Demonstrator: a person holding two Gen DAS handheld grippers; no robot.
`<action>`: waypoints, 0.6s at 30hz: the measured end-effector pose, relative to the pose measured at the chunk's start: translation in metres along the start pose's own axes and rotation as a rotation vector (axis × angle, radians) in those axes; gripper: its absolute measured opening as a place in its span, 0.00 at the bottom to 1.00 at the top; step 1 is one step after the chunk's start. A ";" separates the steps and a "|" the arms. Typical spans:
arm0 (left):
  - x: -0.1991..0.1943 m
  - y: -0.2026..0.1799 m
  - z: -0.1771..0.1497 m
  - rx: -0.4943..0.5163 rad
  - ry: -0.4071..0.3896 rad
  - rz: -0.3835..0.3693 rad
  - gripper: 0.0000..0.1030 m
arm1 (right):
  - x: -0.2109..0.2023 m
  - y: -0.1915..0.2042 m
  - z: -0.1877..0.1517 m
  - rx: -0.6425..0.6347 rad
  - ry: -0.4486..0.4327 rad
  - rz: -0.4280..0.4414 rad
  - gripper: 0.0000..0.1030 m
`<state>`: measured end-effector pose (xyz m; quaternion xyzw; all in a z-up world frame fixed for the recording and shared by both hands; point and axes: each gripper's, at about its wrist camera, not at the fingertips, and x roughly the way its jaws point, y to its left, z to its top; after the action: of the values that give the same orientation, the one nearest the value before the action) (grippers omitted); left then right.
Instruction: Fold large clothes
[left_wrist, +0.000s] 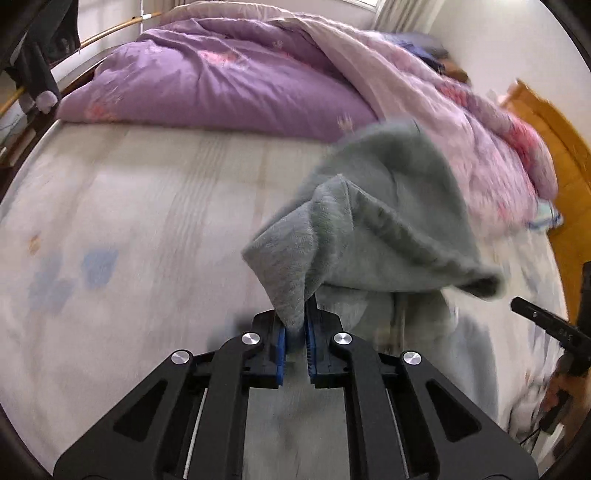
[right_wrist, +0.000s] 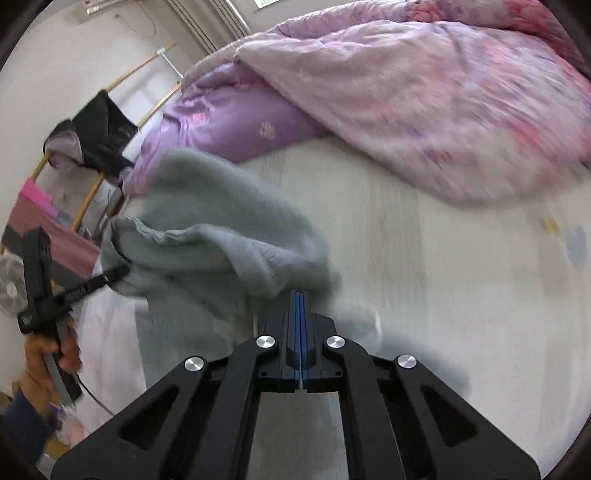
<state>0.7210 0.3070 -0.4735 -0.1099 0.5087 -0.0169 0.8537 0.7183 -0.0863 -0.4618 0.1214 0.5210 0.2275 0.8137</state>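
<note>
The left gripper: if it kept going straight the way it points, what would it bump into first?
The grey garment it already pinches bunches right ahead of the left gripper; past that, probably the bed sheet, though depth is unclear.

Grey-green garment (left_wrist: 373, 221); purple floral duvet (left_wrist: 207, 81); pale striped sheet (left_wrist: 129, 206); blue gripper pads (left_wrist: 281, 343).

Pretty clearly somebody's bedroom at home. Most of the shot is a bed with a pale striped sheet (left_wrist: 147, 192), and a rumpled purple floral quilt (left_wrist: 207, 85) plus a pink-and-lilac floral quilt (right_wrist: 424, 103) are heaped at the far side. There's a wooden clothes-drying rack (right_wrist: 92, 192) with dark garments (right_wrist: 107, 133) draped on it, orange wooden furniture (left_wrist: 546, 122), and plain white walls.
</note>
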 end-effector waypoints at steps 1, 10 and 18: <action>-0.006 0.001 -0.018 -0.011 0.034 0.000 0.08 | -0.008 -0.004 -0.025 0.018 0.029 -0.023 0.00; -0.011 0.007 -0.118 -0.108 0.232 -0.059 0.34 | 0.003 -0.014 -0.083 0.190 0.176 0.009 0.10; -0.011 0.030 -0.027 -0.194 0.035 -0.030 0.67 | 0.017 0.026 -0.046 0.178 0.116 0.068 0.36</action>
<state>0.6897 0.3336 -0.4823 -0.1995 0.5210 0.0179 0.8297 0.6768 -0.0572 -0.4836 0.1974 0.5809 0.2145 0.7600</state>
